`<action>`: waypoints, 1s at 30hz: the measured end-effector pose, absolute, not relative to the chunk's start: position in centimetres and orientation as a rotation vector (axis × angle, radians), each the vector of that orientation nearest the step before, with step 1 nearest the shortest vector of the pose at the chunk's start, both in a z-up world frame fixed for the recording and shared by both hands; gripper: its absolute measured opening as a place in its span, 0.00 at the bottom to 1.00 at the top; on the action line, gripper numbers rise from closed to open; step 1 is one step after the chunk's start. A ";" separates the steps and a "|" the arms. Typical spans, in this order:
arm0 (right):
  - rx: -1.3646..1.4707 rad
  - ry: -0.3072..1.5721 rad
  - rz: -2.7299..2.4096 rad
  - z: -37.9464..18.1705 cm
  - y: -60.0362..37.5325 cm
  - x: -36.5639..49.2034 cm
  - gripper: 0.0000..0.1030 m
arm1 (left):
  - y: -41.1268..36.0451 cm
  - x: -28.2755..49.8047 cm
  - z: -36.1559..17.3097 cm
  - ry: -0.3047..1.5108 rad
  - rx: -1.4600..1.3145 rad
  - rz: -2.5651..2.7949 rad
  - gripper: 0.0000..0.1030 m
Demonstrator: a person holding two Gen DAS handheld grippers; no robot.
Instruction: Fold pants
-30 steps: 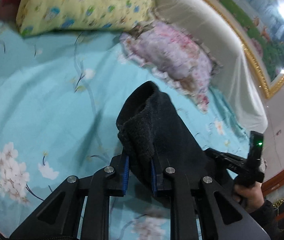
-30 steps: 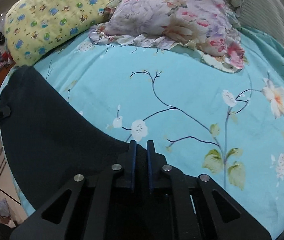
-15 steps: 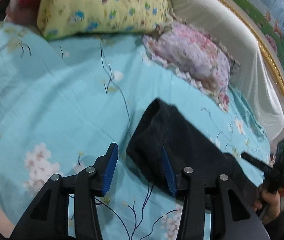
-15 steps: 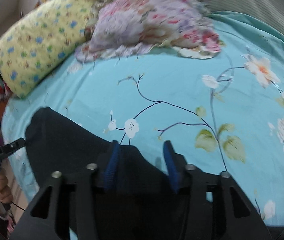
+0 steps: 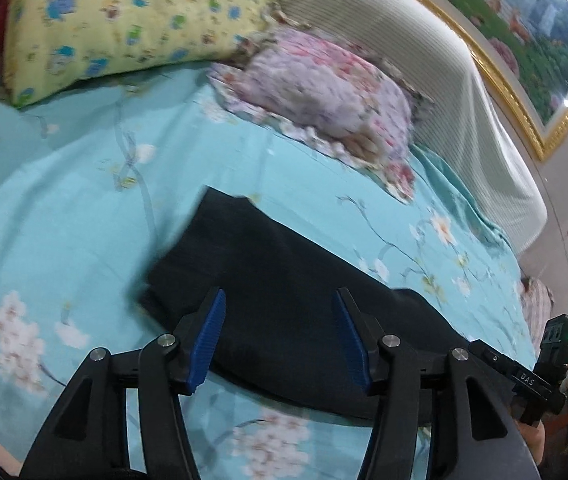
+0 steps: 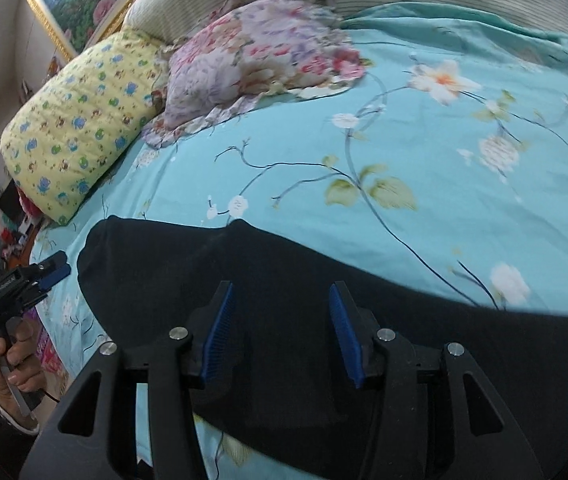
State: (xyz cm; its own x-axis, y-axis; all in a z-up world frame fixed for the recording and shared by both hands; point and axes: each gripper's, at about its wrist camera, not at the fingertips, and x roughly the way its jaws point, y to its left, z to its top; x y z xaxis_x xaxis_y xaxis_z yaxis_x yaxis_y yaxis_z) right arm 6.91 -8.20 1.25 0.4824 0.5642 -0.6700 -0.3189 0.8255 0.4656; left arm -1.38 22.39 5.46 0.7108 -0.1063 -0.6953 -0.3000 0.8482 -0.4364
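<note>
The black pants (image 5: 284, 280) lie flat on the turquoise floral bedsheet (image 5: 64, 208), folded into a long band; they also show in the right wrist view (image 6: 188, 264). My left gripper (image 5: 280, 336) is open and empty, just above the near edge of the pants. My right gripper (image 6: 280, 328) is open and empty, above the pants at their other end. The right gripper shows at the lower right of the left wrist view (image 5: 523, 376). The left gripper shows at the left edge of the right wrist view (image 6: 50, 270), beside the pants' end.
A yellow patterned pillow (image 5: 124, 20) and a pink floral pillow (image 5: 323, 92) lie at the head of the bed against a striped cream headboard (image 5: 463, 92). A gold-framed picture (image 5: 523, 40) hangs above. The bed's edge lies near the left gripper (image 6: 56, 360).
Both grippers have opened and let go of the pants, then pulled back. The raised pants edge has dropped flat onto the sheet.
</note>
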 end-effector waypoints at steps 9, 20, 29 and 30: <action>0.369 0.900 0.482 1.0 -12.0 3.6 0.53 | 16.4 0.8 4.8 0.856 -0.502 -0.007 0.60; 0.485 0.876 0.350 0.3 -18.4 -0.4 0.55 | 8.6 3.6 4.6 0.933 -0.407 -0.169 0.67; 0.559 0.843 0.234 0.1 -23.6 -3.5 0.55 | 3.0 5.6 5.3 0.968 -0.315 -0.285 0.69; 0.567 0.839 0.223 0.0 -24.1 -3.9 0.55 | 2.5 5.8 5.3 0.972 -0.305 -0.295 0.69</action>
